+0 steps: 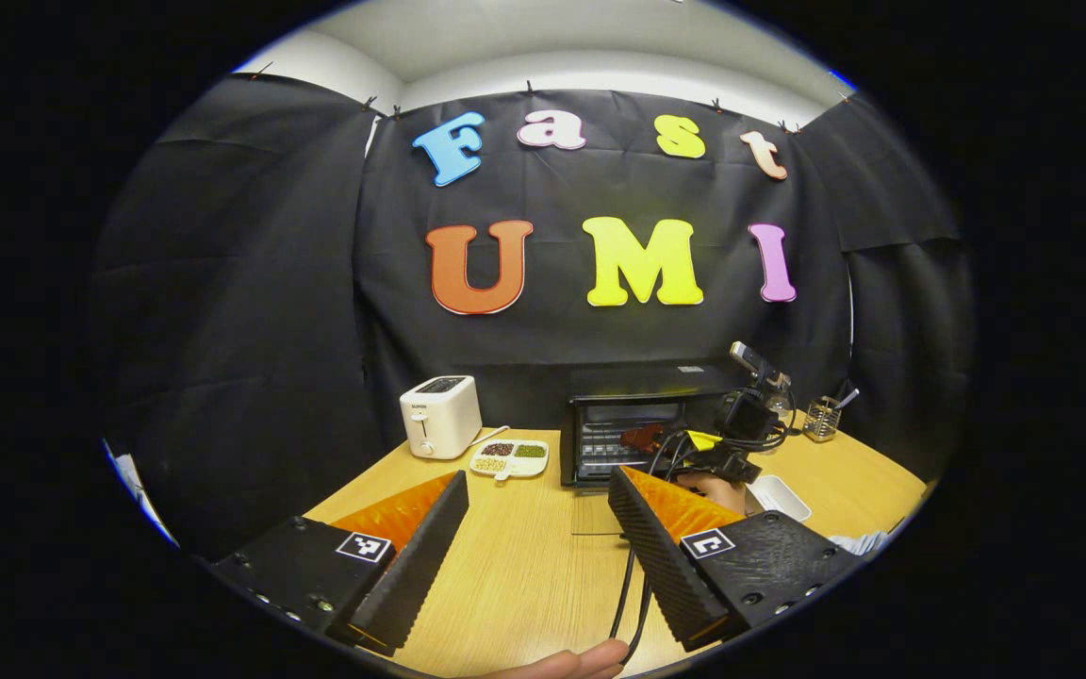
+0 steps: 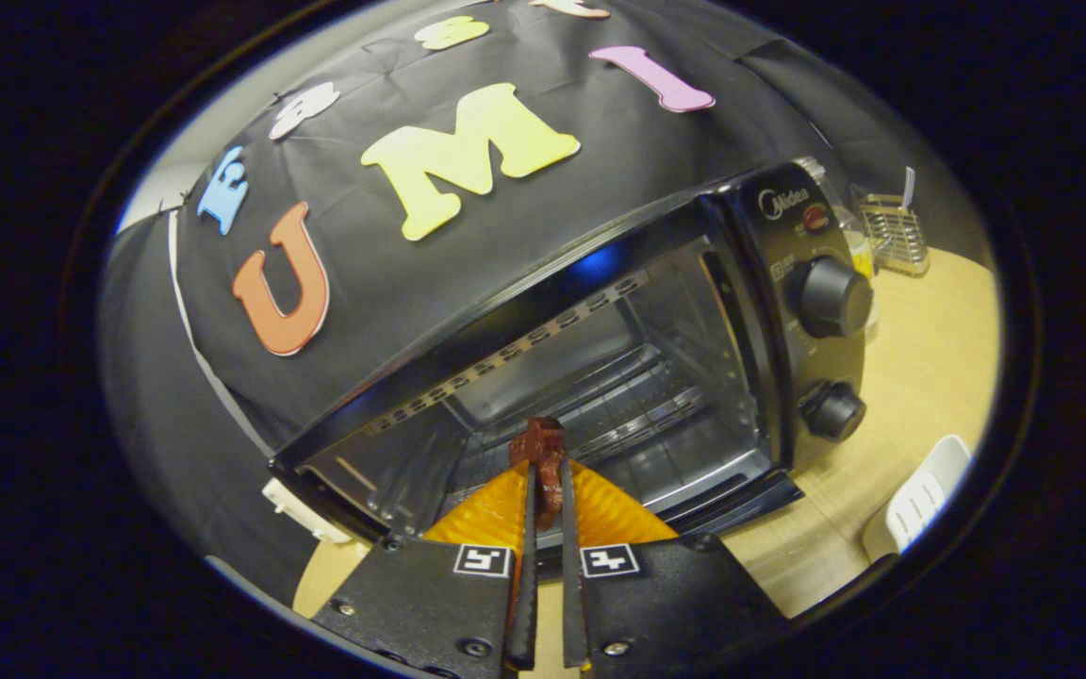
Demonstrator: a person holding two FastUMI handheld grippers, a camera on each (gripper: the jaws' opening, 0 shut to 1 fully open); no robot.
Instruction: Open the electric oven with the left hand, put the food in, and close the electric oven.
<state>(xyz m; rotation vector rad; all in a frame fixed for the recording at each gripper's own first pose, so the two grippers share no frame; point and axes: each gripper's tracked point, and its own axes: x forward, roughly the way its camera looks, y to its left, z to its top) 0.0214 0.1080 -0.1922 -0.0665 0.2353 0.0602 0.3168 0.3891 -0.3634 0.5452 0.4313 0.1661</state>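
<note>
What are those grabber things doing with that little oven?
A person is putting food into the oven. Its door is already open. The right gripper is pinching a dark brown piece of food and holding it at the oven's mouth. The left gripper hangs open over the table, holding nothing.

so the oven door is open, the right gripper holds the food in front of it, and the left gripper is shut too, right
Not quite. The left gripper is open, its fingers spread wide and holding nothing, as the left gripper view shows. The rest stands: the oven is open and the right gripper holds the food.
</note>
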